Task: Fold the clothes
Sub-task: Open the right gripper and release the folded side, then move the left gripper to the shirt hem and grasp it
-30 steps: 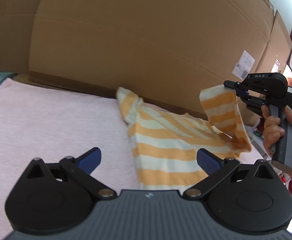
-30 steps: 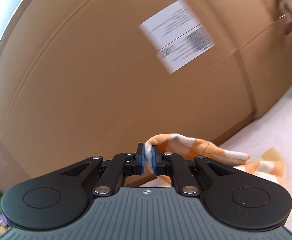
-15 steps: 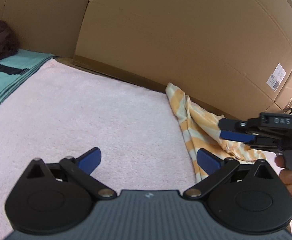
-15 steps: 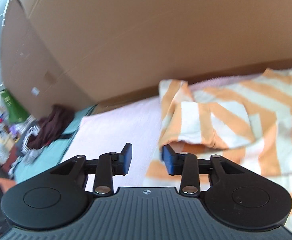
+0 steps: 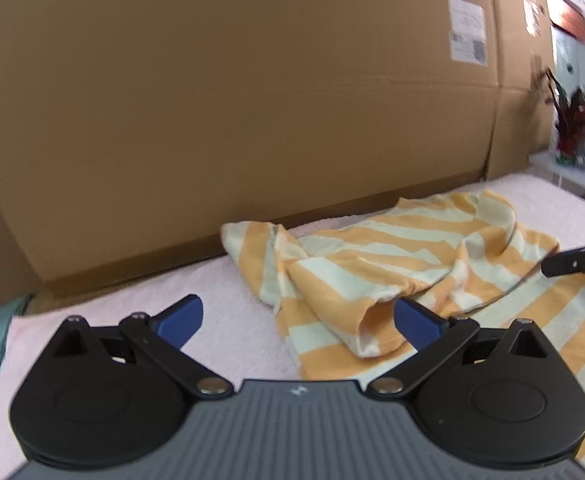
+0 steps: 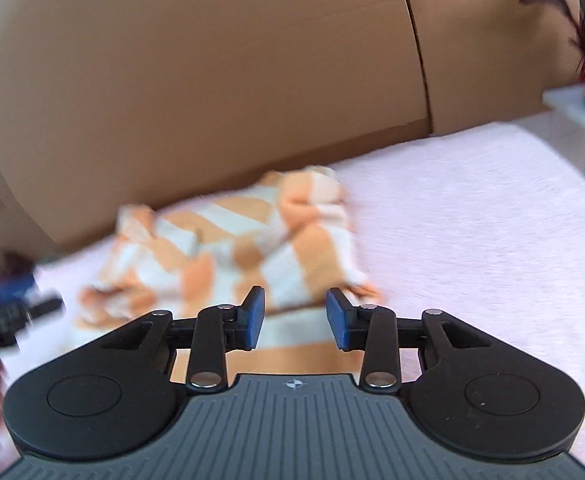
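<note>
Left gripper (image 5: 298,322): black linkage arms on round black housings, silver pivot screws, blue pads, ribbed grey body bearing a small white emblem. Right gripper (image 6: 295,318): identical build and colours.

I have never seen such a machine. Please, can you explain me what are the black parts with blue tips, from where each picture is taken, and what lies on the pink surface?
There is no robot here. A person holds one hand-held gripper in each hand, and each gripper carries a camera looking forward along its two blue-tipped fingers. So one picture looks out from the left gripper, the other from the right gripper. The black shapes at the bottom are the grippers' own bodies. On the pink towel-like surface lies a crumpled orange-and-white striped garment, in front of large cardboard boxes. Both grippers are open and hold nothing. The right one has just let go of the garment, and its jaws stand apart above the cloth.
</note>
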